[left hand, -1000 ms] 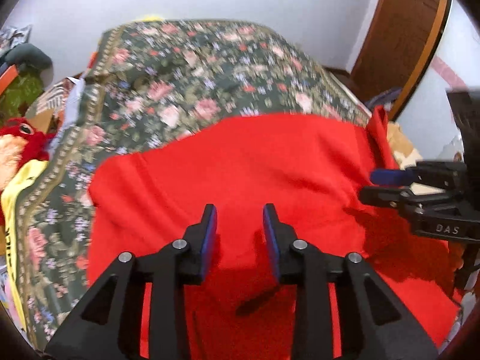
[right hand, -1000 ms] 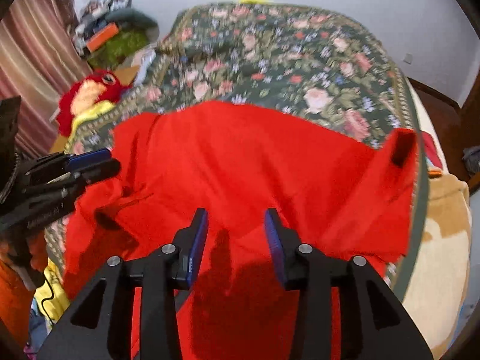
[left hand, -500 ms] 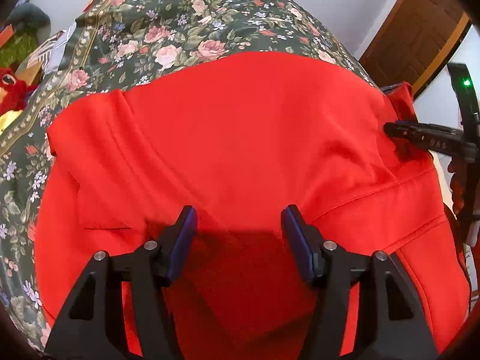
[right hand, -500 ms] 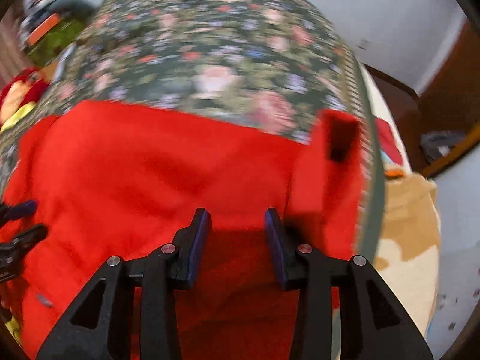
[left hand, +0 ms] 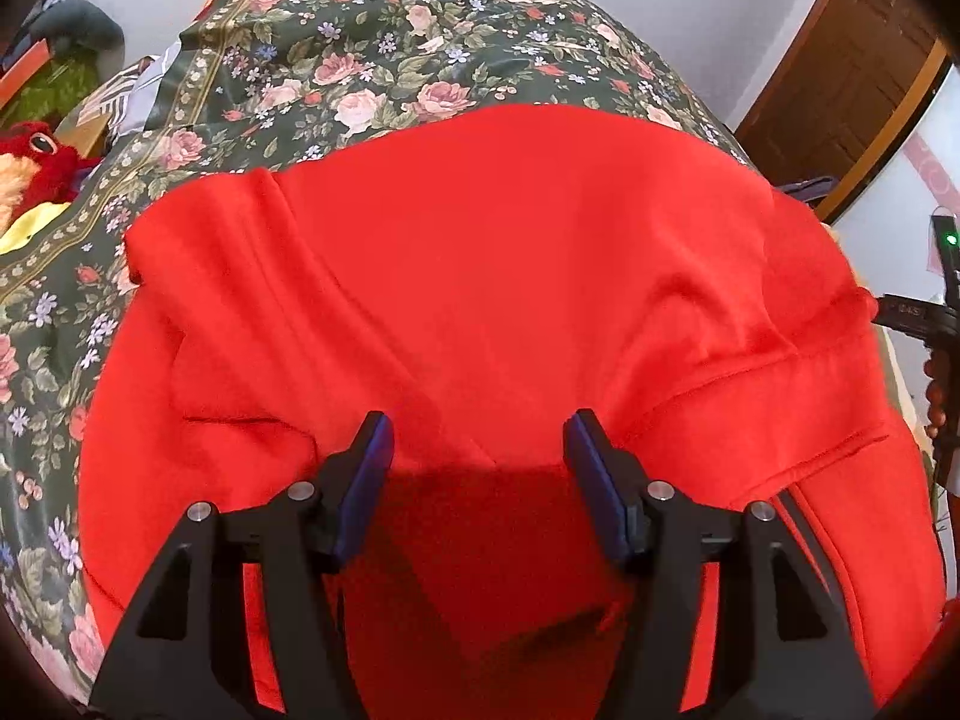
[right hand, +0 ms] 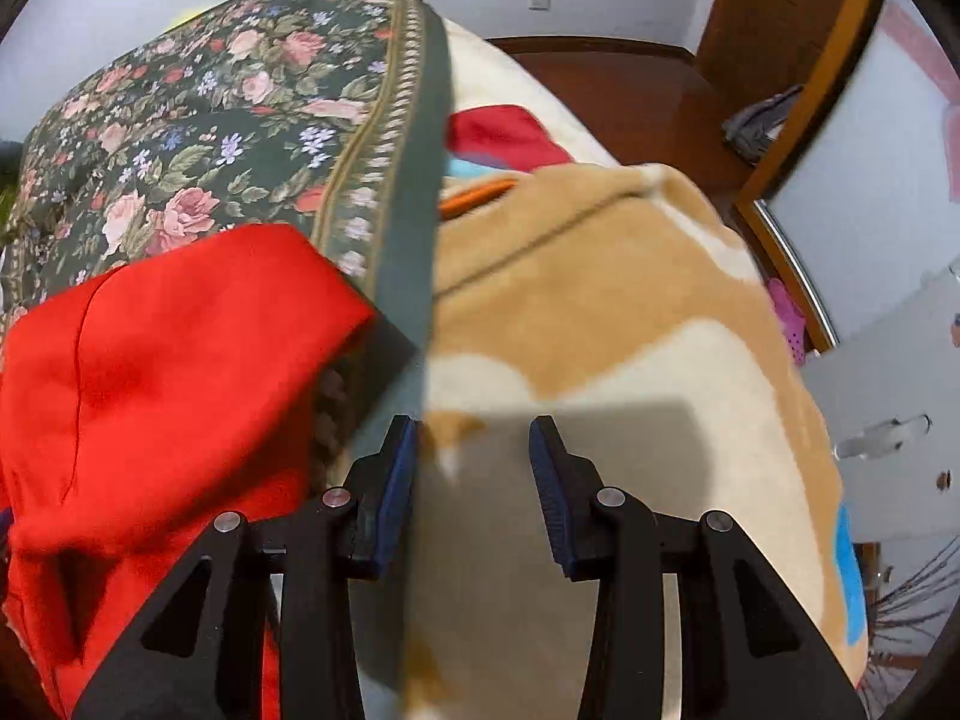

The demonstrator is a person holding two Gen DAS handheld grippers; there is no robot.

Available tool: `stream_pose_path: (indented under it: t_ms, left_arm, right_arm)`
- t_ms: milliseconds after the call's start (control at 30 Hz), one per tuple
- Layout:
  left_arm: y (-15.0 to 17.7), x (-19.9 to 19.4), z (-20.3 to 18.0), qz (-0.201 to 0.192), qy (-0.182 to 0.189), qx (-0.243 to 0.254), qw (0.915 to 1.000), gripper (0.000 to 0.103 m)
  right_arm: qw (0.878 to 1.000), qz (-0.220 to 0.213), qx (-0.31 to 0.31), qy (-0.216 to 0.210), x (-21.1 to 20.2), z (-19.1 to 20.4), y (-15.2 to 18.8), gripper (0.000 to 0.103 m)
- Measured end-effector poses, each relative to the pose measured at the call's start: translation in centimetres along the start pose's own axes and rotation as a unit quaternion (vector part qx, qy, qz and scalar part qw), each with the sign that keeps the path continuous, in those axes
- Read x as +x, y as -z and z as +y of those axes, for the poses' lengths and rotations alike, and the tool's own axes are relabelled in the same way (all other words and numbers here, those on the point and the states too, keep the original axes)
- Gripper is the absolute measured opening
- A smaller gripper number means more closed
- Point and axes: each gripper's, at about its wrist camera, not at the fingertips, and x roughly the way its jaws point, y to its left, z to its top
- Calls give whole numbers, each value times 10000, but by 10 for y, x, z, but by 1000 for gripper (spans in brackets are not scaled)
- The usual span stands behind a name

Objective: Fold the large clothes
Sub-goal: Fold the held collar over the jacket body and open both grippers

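Observation:
A large red garment [left hand: 510,252] lies spread and creased on the floral bedspread [left hand: 372,60]. Low over its near part hangs my left gripper [left hand: 480,444], jaws wide open with only the cloth below them. In the right wrist view the garment's right end [right hand: 150,372] is bunched at the left. My right gripper [right hand: 474,438] stands to its right over a tan and cream blanket [right hand: 600,300], jaws partly apart with nothing between them. The right tool's black frame [left hand: 912,318] shows past the garment's right edge.
The bedspread's green border [right hand: 420,180] marks where the blanket begins. A red plush toy [left hand: 36,147] and clutter sit off the bed's left side. A wooden door [left hand: 840,90] and a dark floor [right hand: 630,96] with a grey bundle [right hand: 756,126] lie to the right.
My left gripper's jaws have widened and it has sunk closer to the red garment. My right gripper has swung right, off the garment, to the blanket at the bed's edge.

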Motion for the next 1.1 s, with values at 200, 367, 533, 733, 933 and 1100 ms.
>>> stream_pose_path:
  t_ms: [200,367,533,733,933,1100]
  left_arm:
    - [11,-14,-6,-5,-107,186,9998,60]
    - [23,-23,-11,-81,-303,350,9989,60]
    - [30,-31,-8,-94,-356,287,9989,60]
    - [38,-50,-4,-134,-610,489,9969,60]
    - [45,-73,0,-317,-865,514,9944,60]
    - [49,-96,3,-556,-983,390,9928,60]
  right_arm:
    - [9937,-554,-439,-872,-69,39,10,36]
    - [9783,-792,-1300,-1405,-95,111,23,61]
    - [9644,-416,-2044,-1624,-68,170,43,71]
    - [9658,407,-2211,-1294,-27,165,64,71]
    - [9742,489,-1668,-1439,-40,115,69,74]
    - [9801,202,-1641,-1097,-68,93,80,74]
